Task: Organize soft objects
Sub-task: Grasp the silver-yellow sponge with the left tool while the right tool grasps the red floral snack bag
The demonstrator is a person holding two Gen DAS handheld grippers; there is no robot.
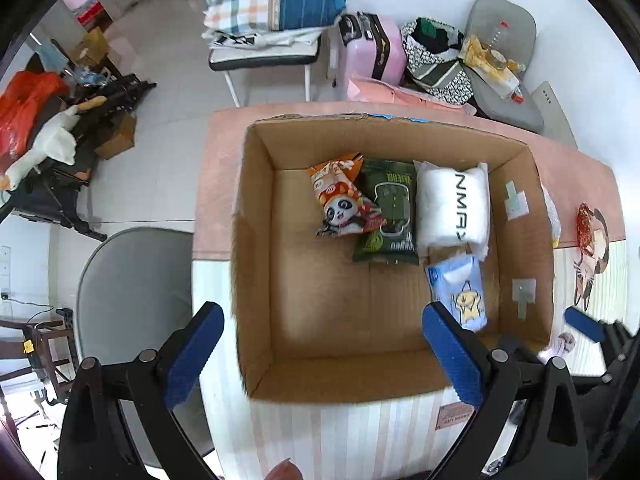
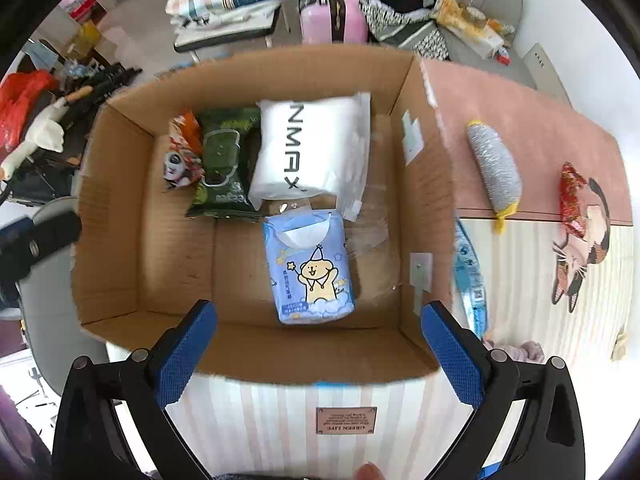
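An open cardboard box (image 1: 256,240) (image 2: 116,208) stands on the table. In it lie an orange panda snack bag (image 1: 342,200) (image 2: 180,152), a dark green wipes pack (image 1: 390,212) (image 2: 224,164), a white soft pack (image 1: 452,204) (image 2: 308,144) and a light blue tissue pack (image 1: 460,288) (image 2: 310,268). My left gripper (image 1: 320,356) is open and empty over the box's near left wall. My right gripper (image 2: 320,352) is open and empty over the box's near wall. To the box's right lie a grey yarn spool (image 2: 494,168), a red patterned pouch (image 2: 570,200) (image 1: 585,226) and a blue packet (image 2: 468,276).
The table has a pink mat (image 2: 532,120) and a striped cloth with a cat print (image 2: 580,256). A grey chair (image 1: 132,292) stands at the left. Chairs with bedding, a pink suitcase (image 1: 372,48) and bags stand behind. A pale pink soft thing (image 2: 528,350) lies near the right fingers.
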